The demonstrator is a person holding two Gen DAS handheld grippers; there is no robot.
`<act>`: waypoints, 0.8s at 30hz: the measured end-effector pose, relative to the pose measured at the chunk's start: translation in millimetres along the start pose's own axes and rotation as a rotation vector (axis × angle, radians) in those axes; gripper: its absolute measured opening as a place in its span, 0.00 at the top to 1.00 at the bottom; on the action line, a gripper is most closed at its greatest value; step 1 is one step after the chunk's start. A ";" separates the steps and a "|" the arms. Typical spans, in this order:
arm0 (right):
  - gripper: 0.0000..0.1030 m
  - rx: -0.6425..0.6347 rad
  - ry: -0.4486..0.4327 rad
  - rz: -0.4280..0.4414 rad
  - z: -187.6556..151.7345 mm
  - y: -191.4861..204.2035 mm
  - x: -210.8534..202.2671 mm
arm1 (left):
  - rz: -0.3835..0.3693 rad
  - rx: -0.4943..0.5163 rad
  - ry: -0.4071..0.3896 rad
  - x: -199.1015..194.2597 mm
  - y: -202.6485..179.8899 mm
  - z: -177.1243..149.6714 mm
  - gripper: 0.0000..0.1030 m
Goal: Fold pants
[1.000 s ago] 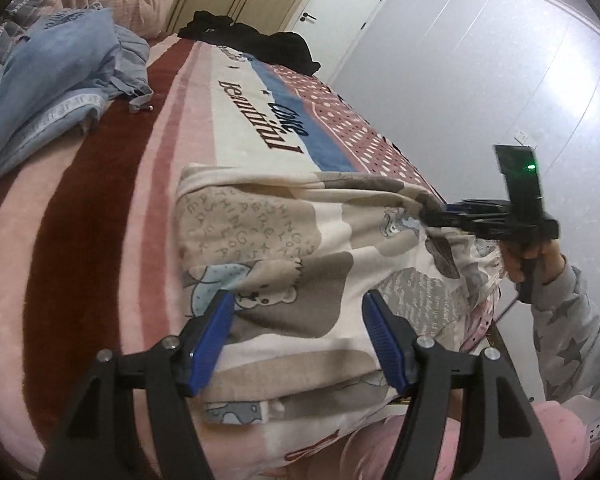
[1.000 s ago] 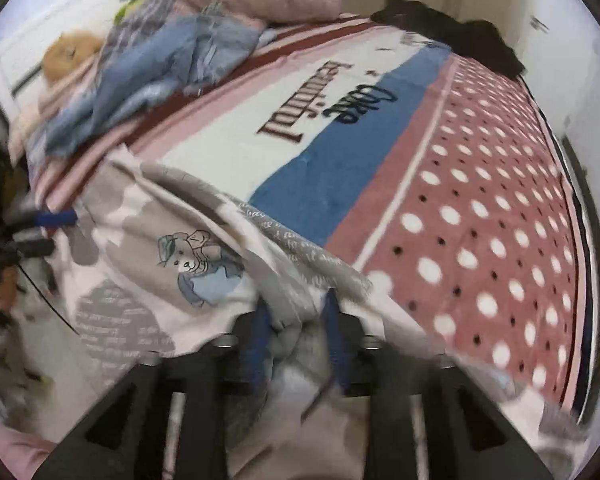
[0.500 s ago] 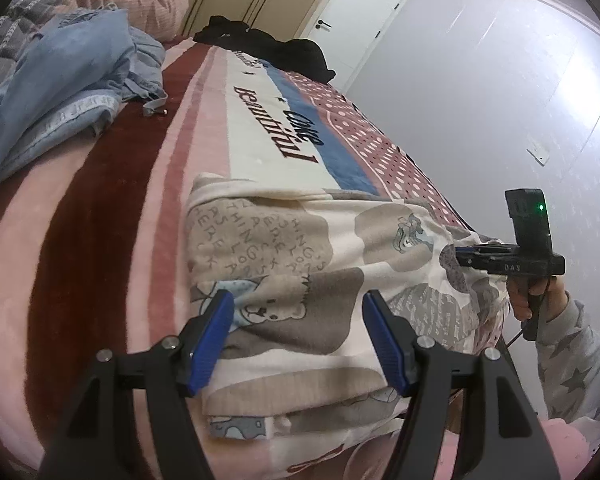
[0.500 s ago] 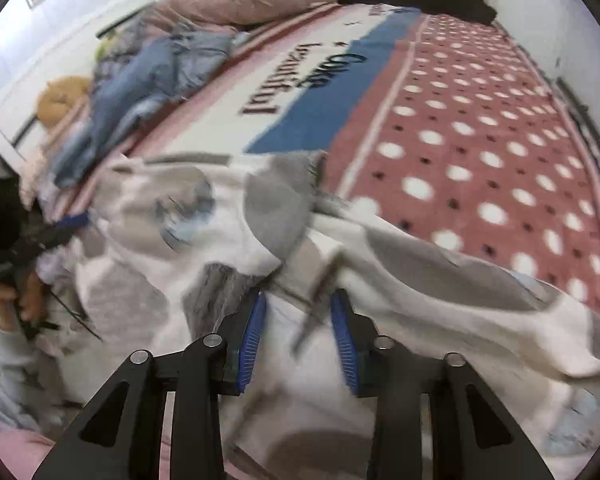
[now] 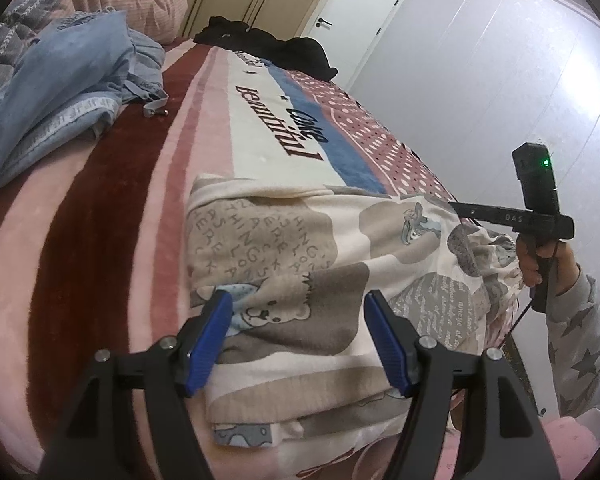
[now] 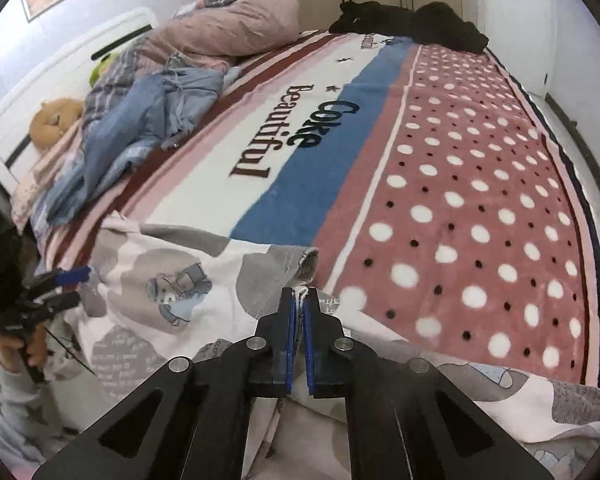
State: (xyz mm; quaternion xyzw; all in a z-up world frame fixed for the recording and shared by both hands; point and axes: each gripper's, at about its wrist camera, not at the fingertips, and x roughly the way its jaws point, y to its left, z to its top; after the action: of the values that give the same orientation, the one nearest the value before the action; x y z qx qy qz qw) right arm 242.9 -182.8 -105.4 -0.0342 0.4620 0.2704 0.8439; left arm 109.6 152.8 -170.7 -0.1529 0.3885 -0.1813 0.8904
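Pants: the bear-print pants (image 5: 300,280) lie near the edge of the bed, on the striped blanket (image 5: 100,240), one end already stacked in flat layers, the other trailing off toward the dotted side.
Right tongs: the right gripper (image 6: 299,300) is pinched tight on a bunched edge of the cloth; half a second ago its blue pads stood apart with fabric loose between them, so a grab has just landed.
Left tongs: the left gripper (image 5: 296,320) hovers wide over the folded stack, holding nothing (same as a second ago).
Meaning: I judge the next fold is ready to be carried over onto the stack.
Writing on blanket: "Coke beautiful" (image 6: 284,132) in dark letters.
Writing on pants: scattered capitals in one patch (image 5: 256,240) and a cursive patch (image 5: 444,312), neither readable.
Writing on tool: "DAS", I think, on the right handle (image 5: 514,218).
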 end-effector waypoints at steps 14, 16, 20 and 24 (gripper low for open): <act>0.90 0.080 0.149 0.110 -24.1 -11.9 21.6 | -0.003 -0.003 -0.002 1.5 0.8 1.2 0.36; 0.99 0.083 0.116 0.139 -23.8 -9.2 17.6 | -0.003 -0.004 -0.004 1.2 0.2 0.9 0.36; 1.00 0.041 0.012 0.133 -13.5 7.3 -4.7 | -0.010 -0.006 -0.009 0.2 1.5 0.1 0.36; 1.00 0.018 -0.049 0.088 7.7 18.7 -20.0 | -0.012 -0.009 -0.015 0.9 2.3 0.8 0.36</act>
State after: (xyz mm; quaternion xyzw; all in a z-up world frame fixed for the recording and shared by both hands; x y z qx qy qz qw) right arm 231.1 -173.0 -81.4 0.0005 0.4449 0.3039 0.8425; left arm 111.2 154.6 -171.8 -0.1606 0.3819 -0.1835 0.8915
